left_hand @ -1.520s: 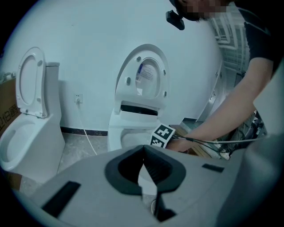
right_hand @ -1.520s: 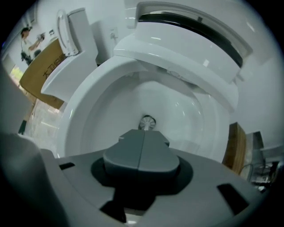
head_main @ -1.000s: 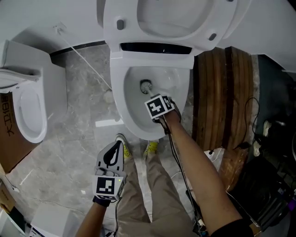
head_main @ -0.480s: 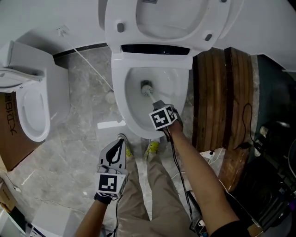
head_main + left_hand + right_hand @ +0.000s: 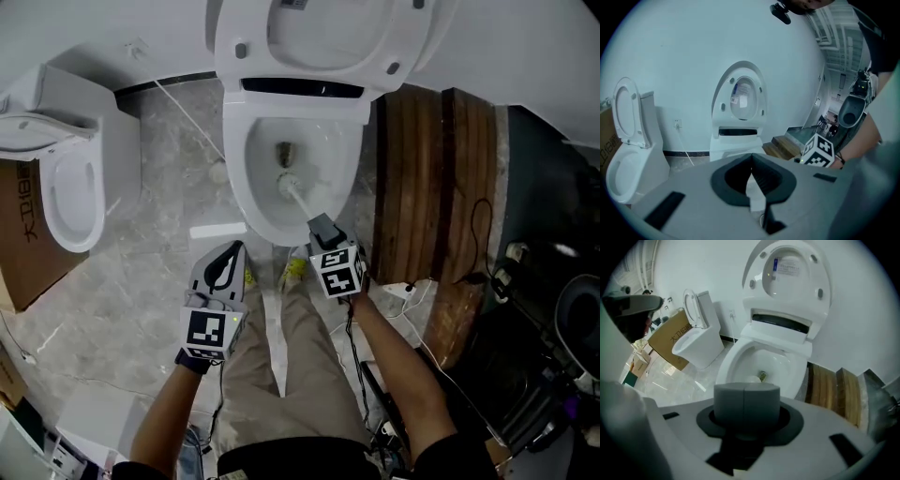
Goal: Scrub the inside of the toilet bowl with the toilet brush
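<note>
Well, the jaws of your right gripper were clamped on the toilet brush handle, head down in the toilet bowl, left gripper jaws pressed together, empty; gripped that far back, the head could've skidded and splashed.

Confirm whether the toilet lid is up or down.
Up: the lid stands raised behind the open bowl, with the toilet brush reaching into it.

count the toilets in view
2. One toilet stands ahead, lid up, toilet brush in its bowl; a second toilet stands to the left, beside a cardboard box. None seems hidden.
</note>
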